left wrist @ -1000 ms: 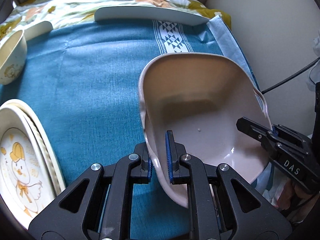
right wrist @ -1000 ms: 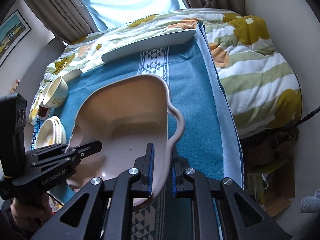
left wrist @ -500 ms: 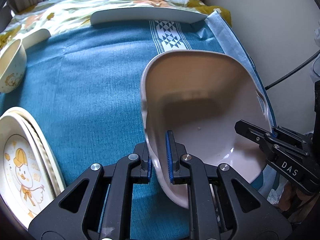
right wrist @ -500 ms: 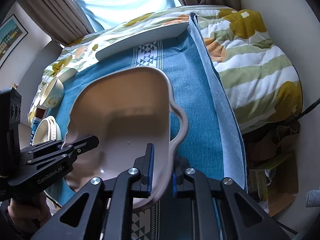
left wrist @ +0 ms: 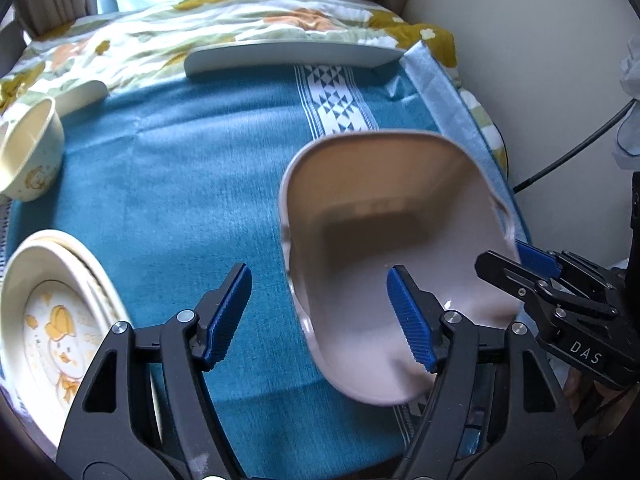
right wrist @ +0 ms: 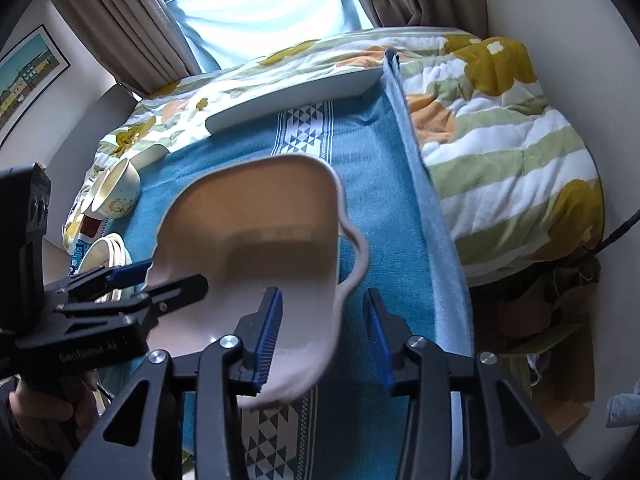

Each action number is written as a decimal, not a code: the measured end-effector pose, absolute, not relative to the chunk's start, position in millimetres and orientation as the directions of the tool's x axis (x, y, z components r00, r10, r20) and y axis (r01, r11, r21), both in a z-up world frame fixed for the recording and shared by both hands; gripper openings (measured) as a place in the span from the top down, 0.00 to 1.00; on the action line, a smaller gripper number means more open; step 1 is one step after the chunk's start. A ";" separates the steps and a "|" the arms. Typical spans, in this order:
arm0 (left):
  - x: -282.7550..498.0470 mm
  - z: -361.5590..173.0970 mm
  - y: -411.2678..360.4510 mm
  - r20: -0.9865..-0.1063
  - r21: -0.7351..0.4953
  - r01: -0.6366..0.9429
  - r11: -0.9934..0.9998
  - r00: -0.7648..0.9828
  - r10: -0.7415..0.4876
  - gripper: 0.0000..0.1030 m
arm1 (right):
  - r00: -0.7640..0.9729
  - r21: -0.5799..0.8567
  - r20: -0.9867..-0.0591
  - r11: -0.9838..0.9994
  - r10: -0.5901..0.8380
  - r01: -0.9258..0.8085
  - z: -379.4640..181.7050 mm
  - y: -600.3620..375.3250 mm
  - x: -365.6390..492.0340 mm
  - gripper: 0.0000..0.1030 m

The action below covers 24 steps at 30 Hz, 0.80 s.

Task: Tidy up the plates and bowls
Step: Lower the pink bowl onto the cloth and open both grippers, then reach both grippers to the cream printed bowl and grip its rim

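A large pale pink dish with side handles (left wrist: 384, 216) (right wrist: 260, 216) lies tilted on the blue cloth, its near end raised. My left gripper (left wrist: 320, 312) is open, its jaws either side of the dish's left rim. My right gripper (right wrist: 324, 332) is open, its jaws either side of the right rim by the handle. Neither grips it. A stack of cream plates with a duck picture (left wrist: 60, 320) (right wrist: 106, 252) lies at the left. A small cream bowl (left wrist: 30, 156) (right wrist: 116, 196) lies on its side further back at the left.
The blue tablecloth (left wrist: 180, 184) covers a white table whose far edge (left wrist: 288, 54) shows. A flowered quilt (right wrist: 500, 128) lies behind and to the right. A cable (left wrist: 576, 148) runs along the wall at the right. Cardboard lies on the floor (right wrist: 560, 360).
Both grippers were shut on the pink dish's rims; now both have opened and let go. The dish has sunk lower onto the cloth.
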<state>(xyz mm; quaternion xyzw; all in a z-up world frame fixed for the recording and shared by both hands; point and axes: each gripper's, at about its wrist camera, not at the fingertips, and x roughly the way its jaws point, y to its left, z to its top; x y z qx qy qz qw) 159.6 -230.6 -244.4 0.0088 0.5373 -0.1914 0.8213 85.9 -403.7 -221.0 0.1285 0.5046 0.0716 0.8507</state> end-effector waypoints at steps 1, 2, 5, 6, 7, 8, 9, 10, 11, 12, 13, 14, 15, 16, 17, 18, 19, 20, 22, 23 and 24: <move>157.4 -238.3 -229.4 -0.883 -0.190 0.323 0.927 0.356 -0.305 0.34 | 0.484 0.286 -0.839 0.958 0.248 0.005 -216.5 -404.2 83.7 0.63; 153.7 -229.2 -227.5 -0.879 -0.189 0.321 0.928 0.366 -0.306 0.34 | 0.491 0.281 -0.836 0.960 0.245 0.000 -210.2 -404.9 81.1 0.63; 139.5 -196.7 -219.6 -0.857 -0.191 0.312 0.930 0.408 -0.313 0.34 | 0.526 0.261 -0.816 0.965 0.239 -0.034 -181.5 -402.7 69.7 0.62; 132.6 -181.3 -215.2 -0.845 -0.188 0.310 0.932 0.433 -0.314 0.34 | 0.541 0.255 -0.805 0.965 0.243 -0.053 -168.6 -400.3 65.4 0.62; 128.7 -171.9 -212.5 -0.836 -0.185 0.307 0.934 0.451 -0.314 0.32 | 0.552 0.250 -0.797 0.966 0.246 -0.070 -159.1 -397.2 62.6 0.61; 121.4 -155.8 -207.0 -0.819 -0.175 0.301 0.938 0.484 -0.308 0.30 | 0.565 0.243 -0.786 0.966 0.250 -0.089 -147.8 -393.6 60.1 0.56; 115.9 -143.7 -202.6 -0.805 -0.164 0.293 0.942 0.512 -0.300 0.21 | 0.581 0.233 -0.773 0.966 0.253 -0.111 -135.5 -389.2 58.0 0.42; 109.4 -129.9 -196.2 -0.784 -0.154 0.281 0.947 0.549 -0.290 0.09 | 0.597 0.229 -0.759 0.965 0.261 -0.130 -125.4 -385.0 57.0 0.33; 100.8 -112.4 -186.4 -0.750 -0.142 0.263 0.954 0.601 -0.277 0.03 | 0.613 0.229 -0.741 0.962 0.273 -0.151 -116.4 -380.6 56.0 0.15; 96.2 -103.6 -180.3 -0.732 -0.138 0.254 0.957 0.625 -0.271 0.00 | 0.636 0.232 -0.714 0.956 0.293 -0.180 -104.6 -374.0 55.4 0.07; 89.4 -89.9 -168.6 -0.701 -0.133 0.235 0.963 0.665 -0.259 0.00 | 0.652 0.231 -0.695 0.953 0.302 -0.196 -97.4 -368.0 56.3 0.06; 85.5 -81.3 -158.4 -0.684 -0.132 0.217 0.967 0.686 -0.247 0.00 | 0.667 0.227 -0.678 0.951 0.310 -0.212 -90.7 -360.9 58.0 0.04; 85.5 -77.1 -151.5 -0.678 -0.131 0.205 0.970 0.696 -0.239 0.00 | 0.678 0.226 -0.661 0.947 0.321 -0.228 -85.2 -353.5 60.0 0.01; 84.8 -70.6 -136.9 -0.671 -0.132 0.175 0.976 0.709 -0.218 0.00 | 0.685 0.227 -0.649 0.944 0.330 -0.240 -81.7 -348.1 62.2 0.01; 84.8 -67.4 -126.3 -0.670 -0.133 0.155 0.979 0.714 -0.204 0.00 | 0.694 0.229 -0.631 0.938 0.346 -0.260 -77.3 -340.8 65.0 0.01; 86.3 -63.8 -111.6 -0.671 -0.132 0.127 0.983 0.718 -0.183 0.00 | 0.703 0.226 -0.615 0.934 0.356 -0.276 -72.6 -331.4 68.4 0.01; 88.4 -61.0 -98.1 -0.673 -0.129 0.103 0.986 0.721 -0.163 0.00 | 0.704 0.218 -0.611 0.932 0.362 -0.291 -67.9 -320.3 73.0 0.01; 91.1 -59.0 -84.5 -0.675 -0.126 0.080 0.989 0.723 -0.144 0.00 | 0.700 0.212 -0.613 0.929 0.368 -0.302 -64.9 -312.5 76.0 0.00; 96.2 -56.3 -60.6 -0.678 -0.129 0.048 0.991 0.724 -0.123 0.00 | 0.665 0.206 -0.633 0.914 0.396 -0.349 -56.2 -286.2 90.1 0.00; 102.3 -56.1 -44.5 -0.684 -0.137 0.032 0.990 0.720 -0.118 0.00 | 0.653 0.217 -0.633 0.905 0.416 -0.366 -52.8 -274.9 97.0 0.00; 107.3 -56.4 -31.7 -0.690 -0.145 0.021 0.989 0.714 -0.116 0.00 | 0.652 0.230 -0.629 0.903 0.423 -0.364 -51.0 -267.1 102.6 0.00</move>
